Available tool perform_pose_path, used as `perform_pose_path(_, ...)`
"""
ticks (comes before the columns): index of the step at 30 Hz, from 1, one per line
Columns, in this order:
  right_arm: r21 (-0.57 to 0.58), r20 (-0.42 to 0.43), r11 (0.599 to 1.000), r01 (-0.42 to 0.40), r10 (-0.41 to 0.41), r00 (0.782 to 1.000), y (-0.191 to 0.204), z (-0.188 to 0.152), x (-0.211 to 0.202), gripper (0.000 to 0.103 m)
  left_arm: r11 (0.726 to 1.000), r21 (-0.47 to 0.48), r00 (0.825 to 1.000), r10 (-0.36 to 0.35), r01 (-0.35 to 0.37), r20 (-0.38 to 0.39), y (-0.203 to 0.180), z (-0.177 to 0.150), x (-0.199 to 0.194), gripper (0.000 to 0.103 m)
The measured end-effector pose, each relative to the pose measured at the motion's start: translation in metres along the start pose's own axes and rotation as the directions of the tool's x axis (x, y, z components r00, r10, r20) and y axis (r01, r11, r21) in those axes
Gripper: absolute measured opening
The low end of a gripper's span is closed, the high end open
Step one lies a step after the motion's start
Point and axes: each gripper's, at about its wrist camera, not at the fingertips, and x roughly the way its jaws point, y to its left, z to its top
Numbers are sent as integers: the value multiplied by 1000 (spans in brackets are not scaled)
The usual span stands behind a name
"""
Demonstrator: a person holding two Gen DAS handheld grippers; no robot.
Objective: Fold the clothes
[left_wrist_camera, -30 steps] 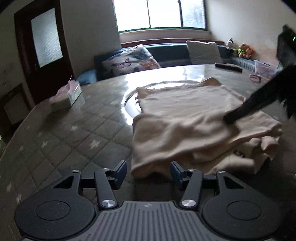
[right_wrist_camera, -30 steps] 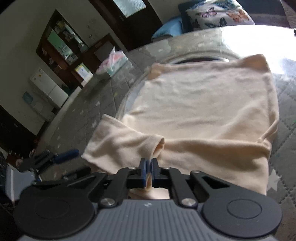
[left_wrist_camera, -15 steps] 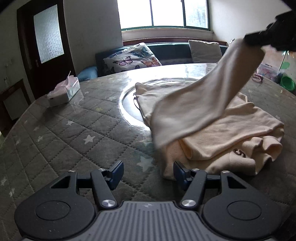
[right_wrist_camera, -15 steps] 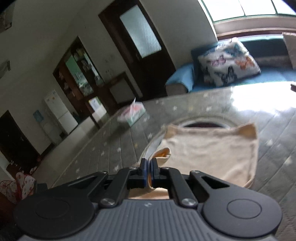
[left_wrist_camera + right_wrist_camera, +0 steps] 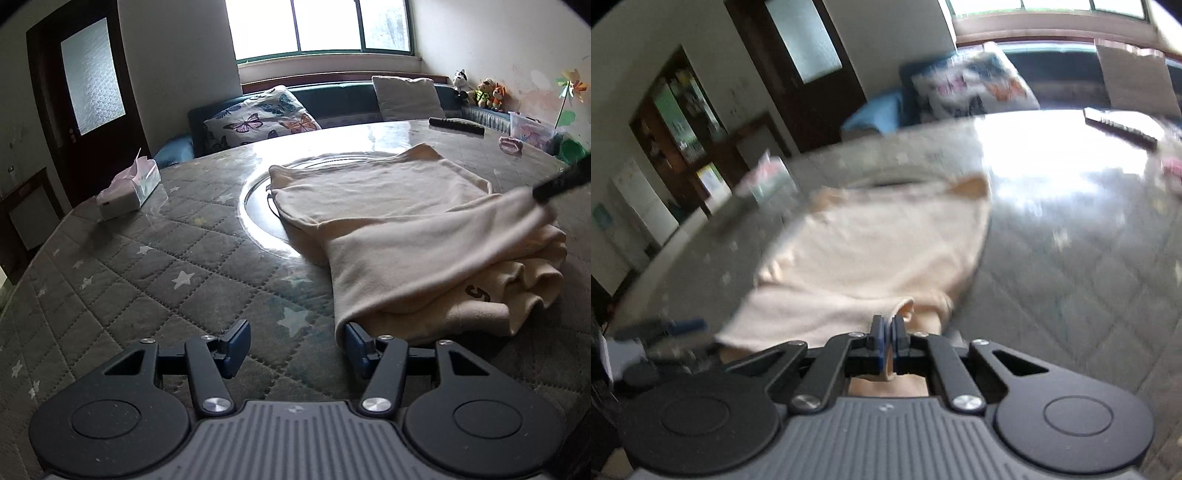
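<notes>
A cream sweatshirt (image 5: 399, 221) lies partly folded on the quilted grey table (image 5: 155, 273), over a round glass turntable. My left gripper (image 5: 295, 343) is open and empty, low over the table at the garment's near left corner. My right gripper (image 5: 887, 332) is shut on a sleeve (image 5: 905, 308) of the sweatshirt (image 5: 871, 251) and holds it over the garment's right side; its dark tip (image 5: 561, 181) shows at the right of the left wrist view, with the sleeve (image 5: 424, 251) stretched across the body. The right wrist view is motion-blurred.
A tissue box (image 5: 129, 188) stands at the table's left. A dark remote (image 5: 456, 125) and a small pink item (image 5: 511, 144) lie at the far right. A sofa with cushions (image 5: 262, 120) stands behind the table.
My right gripper lifted the sleeve high, then swung it down to the right, laying it across the sweatshirt. My left gripper drew back a little from the garment's edge and stayed open.
</notes>
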Motion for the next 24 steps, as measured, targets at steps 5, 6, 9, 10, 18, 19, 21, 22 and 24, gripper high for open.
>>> perform_pose_path(5,-23,-74,999,23,-25,997,-5,-17,10,6,1000,7,1000,2,-2,-3,1,0,-1,58)
perform_pose_path(6,-19,-70,1000,23,-24,997,-6,-18,9,7,1000,11,1000,3,-3,-2,1,0,-2,58)
perform_pose_path(9,-11,-43,1000,20,-21,999,-7,-16,6,7,1000,20,1000,1,-1,3,0,2,-4,58)
perform_pose_path(10,-12,-32,1000,12,-12,999,-7,-15,6,8,1000,25,1000,-1,1,7,-1,2,-5,58)
perform_pose_path(18,8,-20,1000,-11,11,1000,-7,1,32,15,998,54,1000,-14,12,23,-6,2,-6,44)
perform_pose_path(19,13,-25,1000,-9,9,1000,-7,1,35,15,998,55,1000,-20,18,21,-5,2,-5,34)
perform_pose_path(21,8,-25,1000,-4,4,1000,-5,1,37,7,998,53,999,-32,31,16,-5,1,-4,28)
perform_pose_path(22,0,-15,1000,-6,6,1000,-3,2,35,7,998,54,999,-37,36,19,-5,0,-5,27)
perform_pose_path(24,-14,4,1000,-6,6,1000,0,4,29,7,997,60,999,-46,44,22,-6,-1,-5,24)
